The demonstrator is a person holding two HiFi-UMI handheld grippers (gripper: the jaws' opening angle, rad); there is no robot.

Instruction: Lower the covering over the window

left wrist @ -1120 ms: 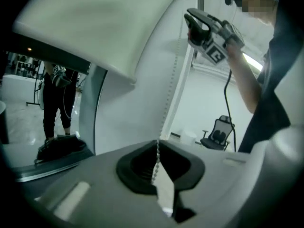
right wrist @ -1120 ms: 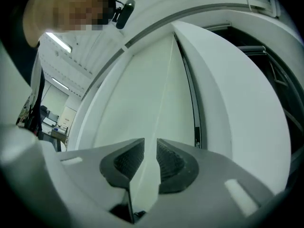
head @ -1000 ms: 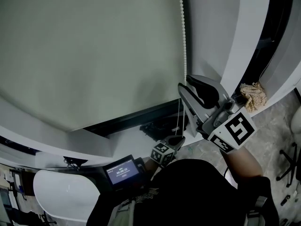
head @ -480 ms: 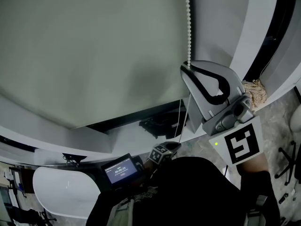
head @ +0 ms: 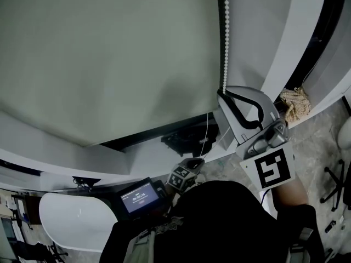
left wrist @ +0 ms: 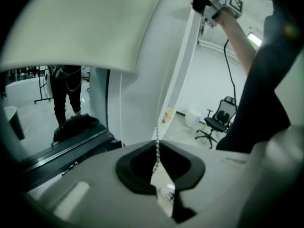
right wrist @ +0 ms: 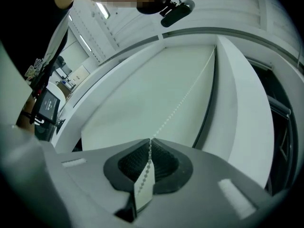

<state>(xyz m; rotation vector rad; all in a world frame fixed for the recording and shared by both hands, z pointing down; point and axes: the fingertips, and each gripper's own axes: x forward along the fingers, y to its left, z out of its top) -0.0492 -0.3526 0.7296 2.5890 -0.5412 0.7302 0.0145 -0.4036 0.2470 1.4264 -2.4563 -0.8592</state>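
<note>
A grey-green roller blind (head: 109, 53) covers most of the window, leaving a dark strip of glass (head: 159, 131) below its bottom edge. A white bead chain (head: 224, 37) hangs along its right side. My right gripper (head: 221, 92) is raised, its jaws shut on the chain. In the right gripper view the chain (right wrist: 175, 109) runs from the closed right gripper (right wrist: 150, 142) up across the blind (right wrist: 137, 96). My left gripper (head: 193, 163) sits lower, by the sill. Its closed tips (left wrist: 157, 145) pinch a lower stretch of the chain (left wrist: 157, 127).
A white windowsill (head: 137, 160) runs under the blind. A small device with a lit screen (head: 137, 198) sits below it. A beige cloth (head: 294, 103) lies at the right. Through the glass I see a standing person (left wrist: 64, 87) and a black bag (left wrist: 76, 126). An office chair (left wrist: 217, 120) stands behind.
My right gripper has tipped more upright on the chain and shifted slightly right. The left gripper has drifted a little left. The blind's bottom edge looks about the same.
</note>
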